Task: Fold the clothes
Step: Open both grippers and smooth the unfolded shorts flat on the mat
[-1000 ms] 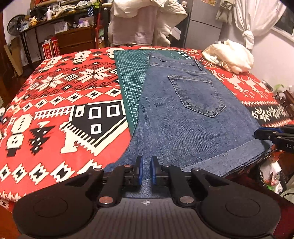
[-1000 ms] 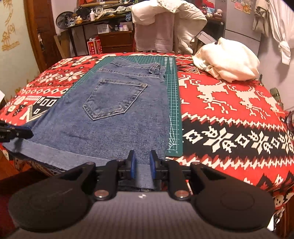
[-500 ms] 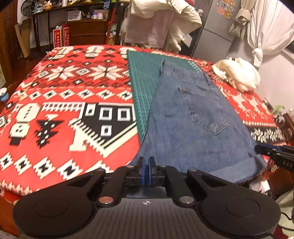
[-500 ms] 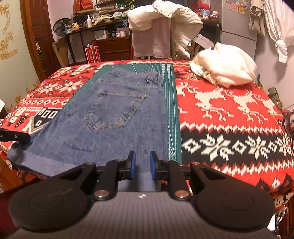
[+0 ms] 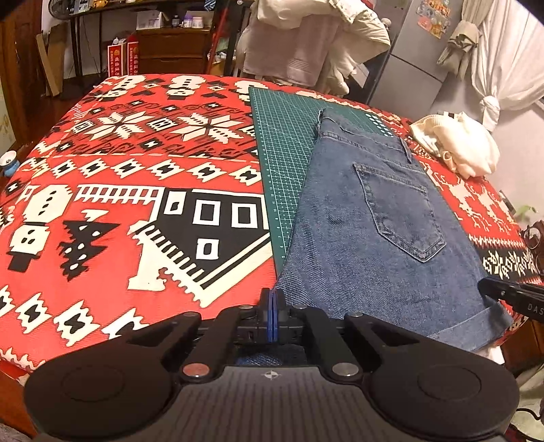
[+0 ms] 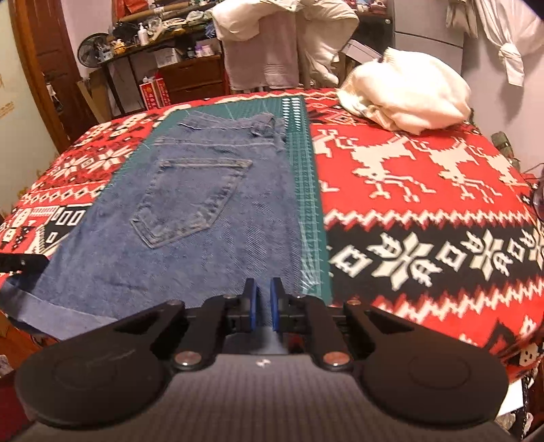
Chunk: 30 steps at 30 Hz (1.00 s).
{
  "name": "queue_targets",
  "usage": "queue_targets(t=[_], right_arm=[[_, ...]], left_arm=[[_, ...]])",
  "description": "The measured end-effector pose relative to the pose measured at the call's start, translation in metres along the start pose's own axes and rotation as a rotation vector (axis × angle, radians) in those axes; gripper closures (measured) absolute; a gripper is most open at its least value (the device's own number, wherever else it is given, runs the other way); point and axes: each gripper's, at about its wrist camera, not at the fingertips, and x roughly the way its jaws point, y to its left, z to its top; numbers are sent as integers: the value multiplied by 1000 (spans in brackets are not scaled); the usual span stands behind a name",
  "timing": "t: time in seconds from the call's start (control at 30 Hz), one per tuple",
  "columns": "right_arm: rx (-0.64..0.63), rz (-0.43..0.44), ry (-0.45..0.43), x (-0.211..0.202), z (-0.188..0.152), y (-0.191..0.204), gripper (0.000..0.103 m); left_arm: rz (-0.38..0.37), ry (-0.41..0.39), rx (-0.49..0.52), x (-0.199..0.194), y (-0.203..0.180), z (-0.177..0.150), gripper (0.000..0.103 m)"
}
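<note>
Place: a lived-in home room, cluttered.
Ahead of the fingers: a table under a red patterned cloth (image 5: pixel 142 159) with snowflakes, houses and reindeer; a green cutting mat (image 5: pixel 282 142) lies on it.
Far beyond the fingertips: a wooden dresser (image 6: pixel 193 76), a shelf crowded with bottles (image 6: pixel 142 32), and laundry draped over a rack (image 5: pixel 306 40).
To the right of the fingers: a grey fridge with magnets (image 5: pixel 425 40) and a knotted white curtain (image 5: pixel 503 68).
Left of the fingers: a standing fan (image 6: pixel 90 51).

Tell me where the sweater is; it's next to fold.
In both views the sweater sits at the table's far right, right of the mat and shorts.
</note>
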Motion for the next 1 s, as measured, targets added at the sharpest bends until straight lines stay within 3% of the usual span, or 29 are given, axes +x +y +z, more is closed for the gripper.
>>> queue_targets(t=[0.27,0.5,0.87,0.97,1.0], right_arm=[[17,9,5,-14,1,-5,94],[15,47,-30,-18,37,-2,94],[80,120,-27,0,110,-32,94],[93,154,-14,17,135,-41,91],[100,167,-12,23,143,-44,89]], left_arm=[[-25,11,-56,-13,8,7,100],[-68,-11,-89,-21,10,30,100],[-167,-1,-59,5,1,113,99],[-198,14,-54,24,-5,141,92],[-206,18,-49,31,-7,151,86]])
